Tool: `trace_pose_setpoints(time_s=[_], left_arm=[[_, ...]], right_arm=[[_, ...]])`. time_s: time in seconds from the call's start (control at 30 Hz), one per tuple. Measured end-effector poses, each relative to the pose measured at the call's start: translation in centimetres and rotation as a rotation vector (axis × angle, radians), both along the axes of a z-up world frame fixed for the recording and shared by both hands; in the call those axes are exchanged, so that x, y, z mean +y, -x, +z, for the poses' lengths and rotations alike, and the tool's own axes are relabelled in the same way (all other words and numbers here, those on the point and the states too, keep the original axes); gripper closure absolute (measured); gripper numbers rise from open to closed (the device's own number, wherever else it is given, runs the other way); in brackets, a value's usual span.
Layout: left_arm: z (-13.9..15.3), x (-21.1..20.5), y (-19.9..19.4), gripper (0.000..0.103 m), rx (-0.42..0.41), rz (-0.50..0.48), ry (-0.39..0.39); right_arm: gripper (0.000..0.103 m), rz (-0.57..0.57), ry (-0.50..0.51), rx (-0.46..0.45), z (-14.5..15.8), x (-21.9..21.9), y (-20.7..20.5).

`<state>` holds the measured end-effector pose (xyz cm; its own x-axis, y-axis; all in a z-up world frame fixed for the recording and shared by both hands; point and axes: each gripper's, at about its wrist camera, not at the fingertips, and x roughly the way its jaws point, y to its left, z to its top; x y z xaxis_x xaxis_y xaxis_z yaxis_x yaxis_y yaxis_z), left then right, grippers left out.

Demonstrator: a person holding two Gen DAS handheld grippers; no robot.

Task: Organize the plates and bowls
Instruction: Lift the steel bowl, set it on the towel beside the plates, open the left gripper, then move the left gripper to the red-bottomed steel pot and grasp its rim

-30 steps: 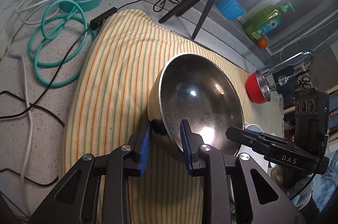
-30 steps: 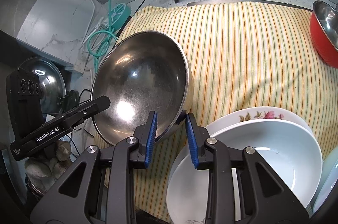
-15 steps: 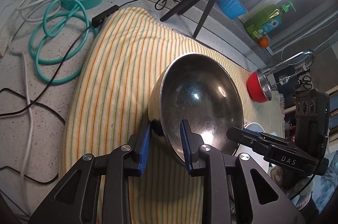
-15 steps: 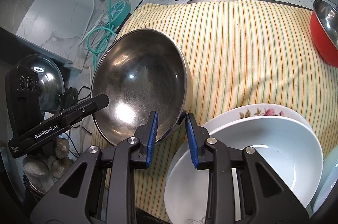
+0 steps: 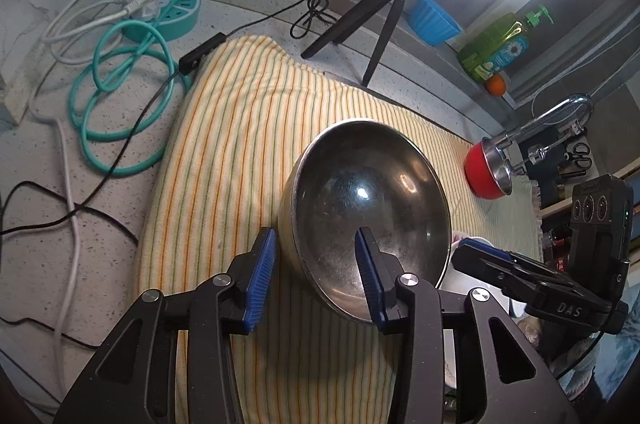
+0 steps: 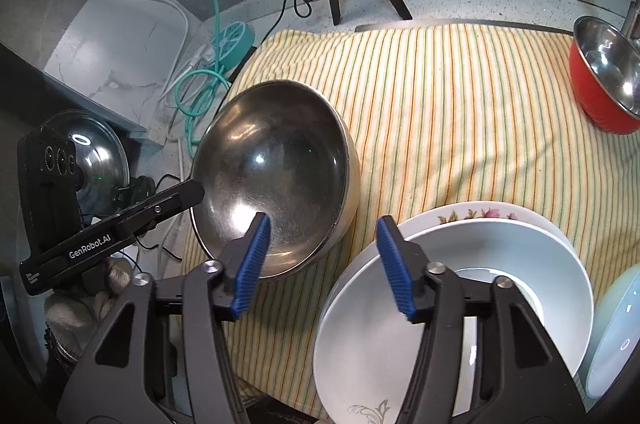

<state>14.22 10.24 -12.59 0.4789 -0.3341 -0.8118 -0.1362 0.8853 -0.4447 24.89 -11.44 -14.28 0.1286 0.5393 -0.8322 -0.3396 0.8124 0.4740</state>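
My left hand-held gripper has just been opening: its blue pads now stand spread on either side of the near rim of the steel bowl, with the rim between them and neither pad pressing it. My right hand-held gripper has also just been opening and stands wider still; one pad hangs over the bowl's inside, the other over the white bowl, and the steel rim sits between them, free of both. The steel bowl rests on the striped towel on the bench, tilted a little, I think, though the fisheye makes that hard to judge. The white bowl sits nested in a flowered plate, just beside the steel bowl. A red bowl stands well apart at the towel's far edge.
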Motion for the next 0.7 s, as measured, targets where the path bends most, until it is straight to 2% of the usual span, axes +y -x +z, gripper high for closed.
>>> trace_pose_setpoints(time_s=[0.03, 0.17, 0.23, 0.5, 0.7], left_arm=[[0.3, 0.0, 0.1, 0.063, -0.007, 0.002, -0.004], [1.4, -0.5, 0.5, 0.063, -0.036, 0.001, -0.026], [2.1, -1.0, 0.7, 0.059, -0.054, -0.008, -0.033], [4.0, -4.2, 1.0, 0.058, -0.102, -0.068, -0.038], [4.4, -8.0, 0.8, 0.058, -0.115, -0.133, -0.017]], right_arm=[[0.034, -0.006, -0.007, -0.005, 0.2, -0.2, 0.1], [0.03, -0.02, -0.02, -0.036, 1.3, -1.4, 0.7], [0.025, -0.024, -0.016, -0.056, 1.8, -2.1, 1.1], [0.025, -0.067, -0.031, -0.094, 3.7, -6.5, 2.1], [0.024, -0.13, -0.012, -0.13, 5.2, -12.0, 3.0]])
